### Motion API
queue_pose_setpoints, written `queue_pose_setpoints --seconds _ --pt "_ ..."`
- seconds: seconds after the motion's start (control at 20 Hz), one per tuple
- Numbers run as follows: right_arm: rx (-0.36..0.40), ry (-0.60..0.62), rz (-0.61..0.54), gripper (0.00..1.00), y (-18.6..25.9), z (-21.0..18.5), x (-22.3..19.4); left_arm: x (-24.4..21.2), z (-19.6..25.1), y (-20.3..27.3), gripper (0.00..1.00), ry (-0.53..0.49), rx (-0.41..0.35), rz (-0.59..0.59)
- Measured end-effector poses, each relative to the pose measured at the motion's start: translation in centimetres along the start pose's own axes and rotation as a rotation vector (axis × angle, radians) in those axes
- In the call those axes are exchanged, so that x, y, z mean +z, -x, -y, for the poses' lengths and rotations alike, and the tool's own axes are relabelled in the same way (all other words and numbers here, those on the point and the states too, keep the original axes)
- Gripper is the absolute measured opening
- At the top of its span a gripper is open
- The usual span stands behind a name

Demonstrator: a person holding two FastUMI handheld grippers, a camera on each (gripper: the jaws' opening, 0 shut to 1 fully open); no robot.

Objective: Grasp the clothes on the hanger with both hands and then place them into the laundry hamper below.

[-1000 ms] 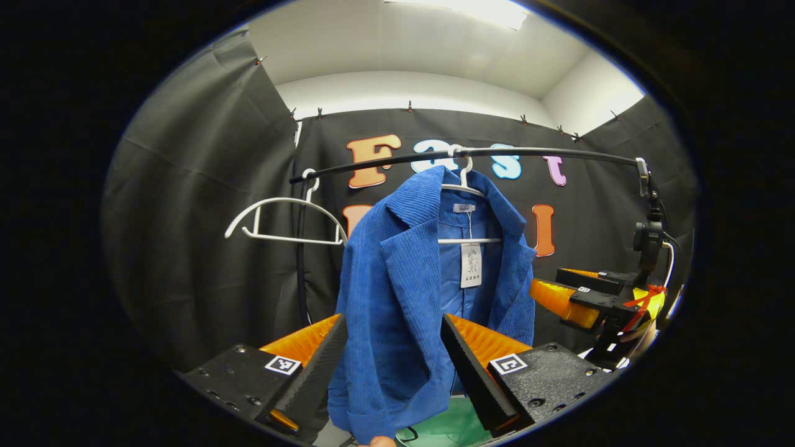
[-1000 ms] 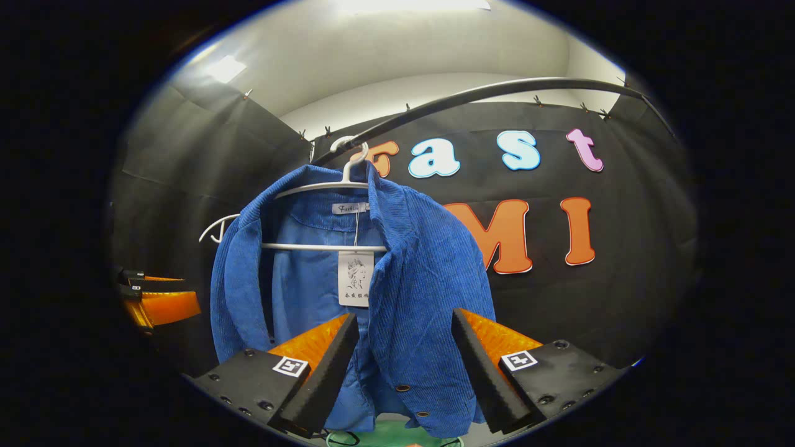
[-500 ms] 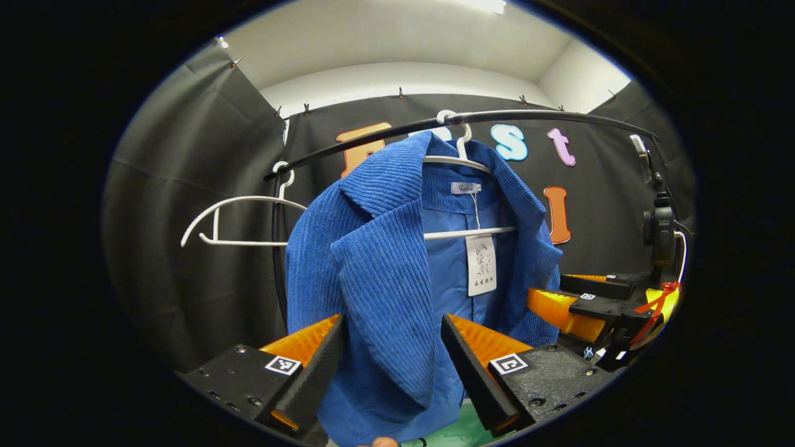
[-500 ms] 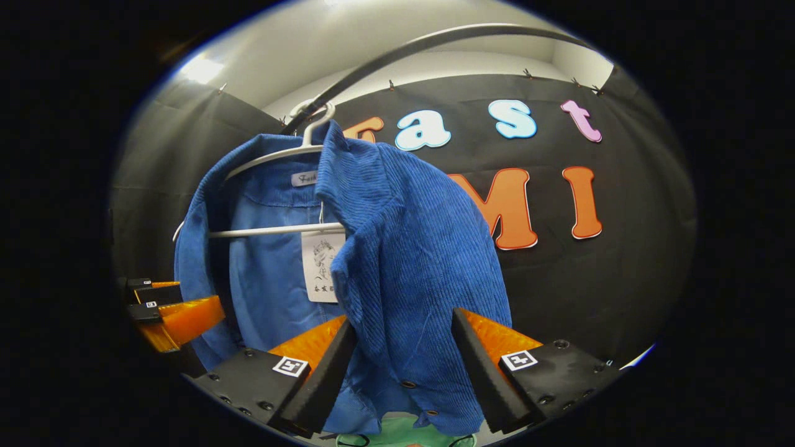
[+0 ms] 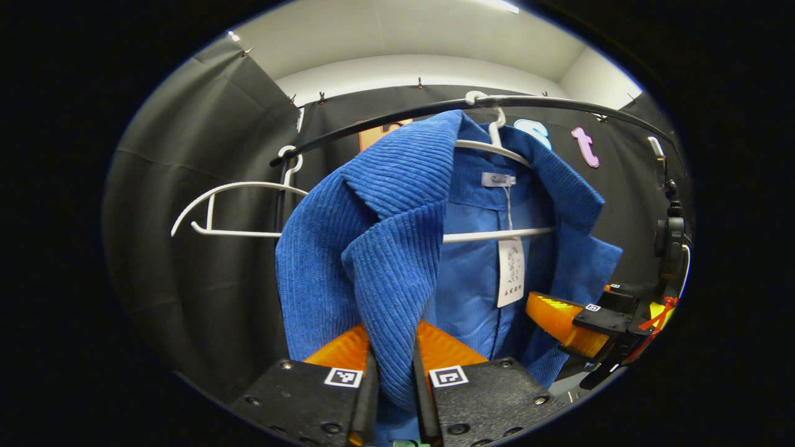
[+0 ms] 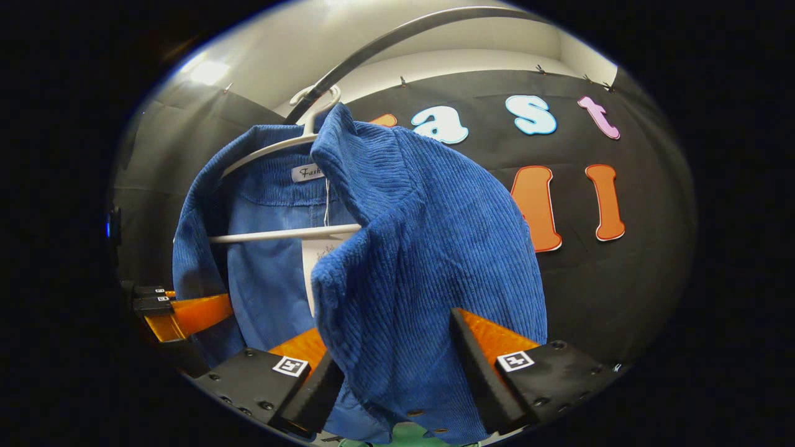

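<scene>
Under rail, blue jacket (image 5: 397, 248) hangs on white hanger (image 5: 497, 146). Grasp step: my left gripper (image 5: 392, 391) pinches lapel; right gripper (image 6: 394, 360) gapes around other front panel. Next, I judge: close right, lift jacket off hanger.

- A black rail (image 5: 385, 118) curves across the booth, in front of the black cloth wall (image 5: 186, 205); in the right gripper view the rail (image 6: 397, 37) arcs overhead.
- An empty white hanger (image 5: 230, 208) hooks on the rail near its left end.
- Small clips (image 5: 420, 82) pin the cloth's top edge along the white wall (image 5: 397, 65).
- White ceiling (image 5: 404, 28) above, with a bright light (image 6: 208, 71) in the right gripper view.
- A black camera mount (image 5: 669, 239) stands on a thin post at the rail's right end, a white cable (image 5: 685, 267) beside it.
- A red ribbon (image 5: 657, 315) on something yellow shows low at the right edge.
</scene>
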State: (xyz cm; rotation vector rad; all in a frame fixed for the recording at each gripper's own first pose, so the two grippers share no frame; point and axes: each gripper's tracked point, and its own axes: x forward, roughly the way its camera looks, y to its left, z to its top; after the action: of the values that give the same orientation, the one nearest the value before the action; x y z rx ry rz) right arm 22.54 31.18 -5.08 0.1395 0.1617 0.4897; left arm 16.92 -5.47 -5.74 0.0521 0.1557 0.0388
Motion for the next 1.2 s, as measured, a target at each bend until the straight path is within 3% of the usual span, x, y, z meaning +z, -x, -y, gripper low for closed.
queue_pose_setpoints --seconds 0.05,0.1,0.2,0.3,0.4,0.75,0.8,0.9,0.95,1.0,1.2 --pt "0.009 -0.005 -0.003 0.87 -0.2 0.0 0.0 0.0 0.4 -0.1 0.21 0.007 -0.028 -0.003" --pt "0.014 -0.006 -0.005 0.84 -0.3 0.2 0.0 0.3 1.0 0.1 0.17 0.017 -0.067 0.004" --pt "0.038 -0.033 -0.006 0.6 -0.3 0.4 0.4 1.2 0.5 0.6 0.07 0.038 -0.082 0.022" --pt "0.05 -0.074 -0.01 0.36 -0.3 1.2 0.7 1.6 -0.5 1.2 0.06 0.021 -0.062 0.026" --pt "0.067 -0.115 -0.005 0.21 0.3 1.9 1.5 2.1 -0.9 1.6 0.05 0.006 -0.063 0.032" --pt "0.186 -0.151 0.099 0.2 3.3 1.6 6.9 5.5 -1.4 5.1 0.04 -0.065 -0.106 0.087" --pt "0.194 -0.154 0.102 0.14 3.6 2.0 7.4 6.2 -1.5 5.6 0.03 -0.063 -0.109 0.093" --pt "0.206 -0.187 0.089 0.14 3.7 2.0 7.9 7.1 -1.9 6.1 0.02 -0.045 -0.113 0.092" --pt "0.214 -0.214 0.087 0.07 3.8 2.1 8.2 7.5 -2.2 6.4 0.04 -0.034 -0.114 0.09" --pt "0.225 -0.24 0.085 0.14 4.0 2.1 8.6 8.0 -2.8 6.6 0.04 -0.029 -0.105 0.094" --pt "0.203 -0.318 0.096 0.1 4.3 4.8 9.8 9.8 -4.7 7.4 0.04 -0.017 -0.08 0.115"
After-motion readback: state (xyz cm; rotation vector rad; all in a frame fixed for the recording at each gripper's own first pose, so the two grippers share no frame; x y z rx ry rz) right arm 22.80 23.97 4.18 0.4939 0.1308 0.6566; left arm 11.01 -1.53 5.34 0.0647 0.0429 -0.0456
